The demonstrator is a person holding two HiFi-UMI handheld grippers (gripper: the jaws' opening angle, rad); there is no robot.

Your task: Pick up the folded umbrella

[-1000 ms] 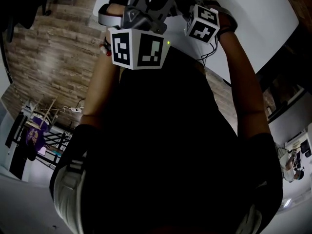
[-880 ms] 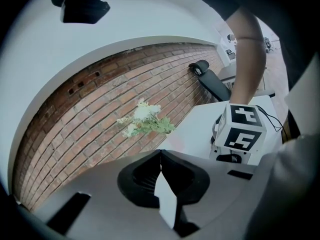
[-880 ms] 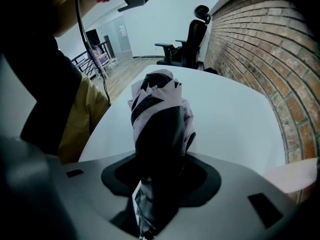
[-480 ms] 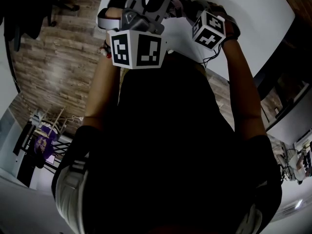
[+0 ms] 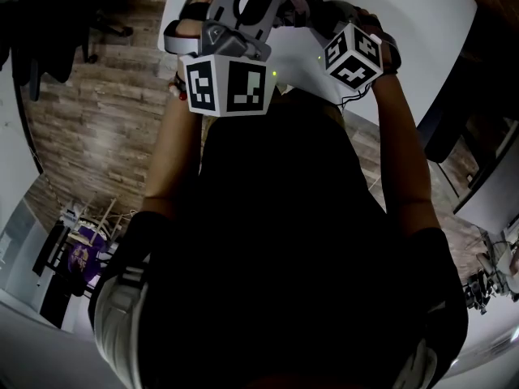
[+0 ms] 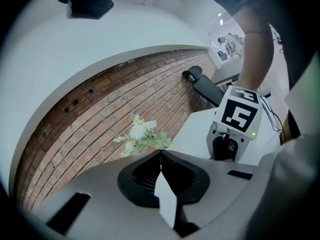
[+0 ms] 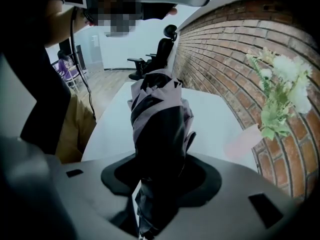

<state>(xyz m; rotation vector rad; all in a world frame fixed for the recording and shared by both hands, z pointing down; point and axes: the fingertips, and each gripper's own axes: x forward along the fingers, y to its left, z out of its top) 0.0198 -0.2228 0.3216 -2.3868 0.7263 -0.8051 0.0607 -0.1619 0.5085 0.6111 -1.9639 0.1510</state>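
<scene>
Grasping the folded umbrella [image 7: 159, 126], the right claw [image 7: 155, 189] clamps its middle; left claw [image 6: 161, 159] clenched, empty.

Flowers [image 7: 282, 84] against brick wall [image 7: 220, 44], tabletop [image 7: 210, 114] apparently open beside them

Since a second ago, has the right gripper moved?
Yes. In the head view the right gripper has shifted right, toward the white table's near edge.

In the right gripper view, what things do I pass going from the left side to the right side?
A person in dark clothes → folded black-and-lilac umbrella → white flowers with green leaves.
</scene>
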